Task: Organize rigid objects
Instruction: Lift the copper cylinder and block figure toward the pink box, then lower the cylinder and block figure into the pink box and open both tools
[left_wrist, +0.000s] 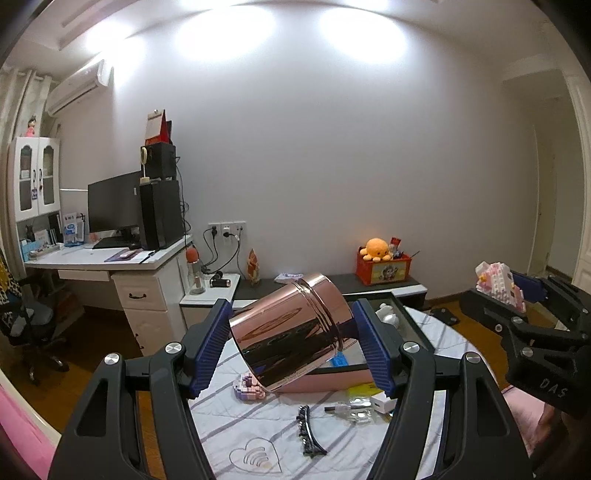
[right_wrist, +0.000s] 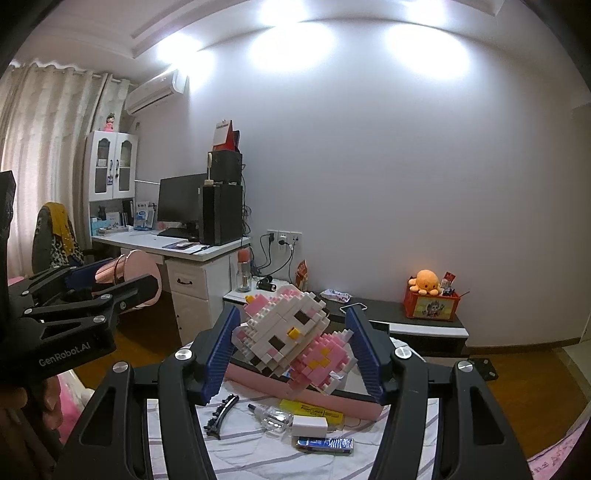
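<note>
**Grippers each held an object above the table**

Left gripper (left_wrist: 291, 343) was clamped on a tilted rose-gold metal cup (left_wrist: 291, 332), its blue pads (left_wrist: 210, 350) pressing both sides, held in the air over the cloth-covered table (left_wrist: 236, 424). The right gripper (right_wrist: 291, 350) gripped a pink-and-white brick figure (right_wrist: 291, 336), lifted likewise. Beneath lay a pink tray (right_wrist: 255, 376), a black hair clip (left_wrist: 308, 432), a small clear bottle (right_wrist: 273, 415), a white charger (right_wrist: 310, 424), a yellow box (right_wrist: 314, 410) and a blue pack (right_wrist: 328, 443).
</note>
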